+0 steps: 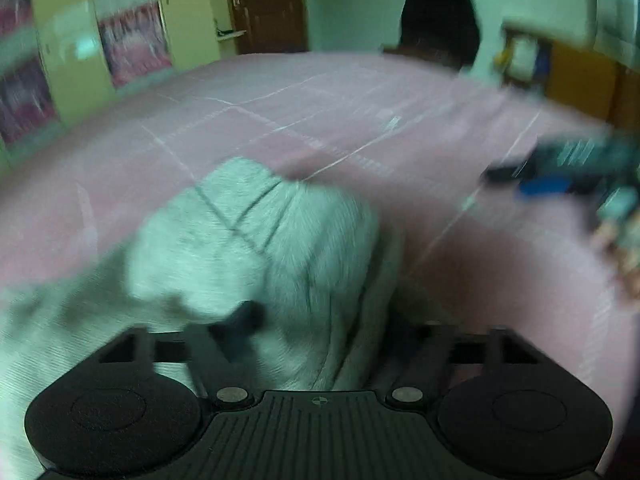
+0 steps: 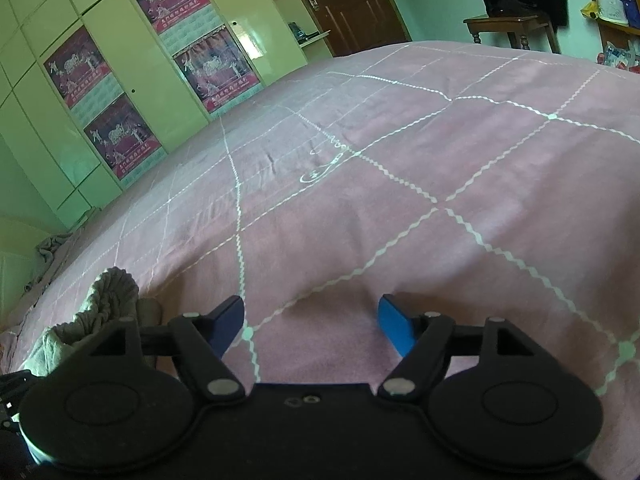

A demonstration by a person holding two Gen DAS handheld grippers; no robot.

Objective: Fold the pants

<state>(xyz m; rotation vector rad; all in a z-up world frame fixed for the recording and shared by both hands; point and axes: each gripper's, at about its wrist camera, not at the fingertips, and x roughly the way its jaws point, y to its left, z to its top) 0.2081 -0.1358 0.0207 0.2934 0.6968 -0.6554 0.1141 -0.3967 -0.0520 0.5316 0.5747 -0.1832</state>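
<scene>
Left wrist view first, and it is badly smeared, so take care. Right at the lens the left gripper is buried in the pants: grey cloth is heaped over and between its fingers, one dark fingertip just poking out of the folds. The other finger is hidden, so whether the jaws are clamped on the cloth or merely pushed into it, I cannot tell. The heap rises straight ahead of the tool and trails off to the left edge of the frame; beyond it lies the pink bedspread, and out at the right edge the right gripper shows as a blur of black and blue, apart from the cloth.

Over to the right wrist view, nice and sharp. The right gripper has its blue pads spread wide with nothing between them, only bedspread below. The pants sit bunched low on its left side, just beside the left finger (touching or not, hard to say). So the cloth lies to the left of this tool, and the left one is clearly the nearer.

In my judgement the folding has barely begun: the garment is crumpled, not laid flat, and its long axis cannot be read. Farther off stand the wardrobe and door.
</scene>
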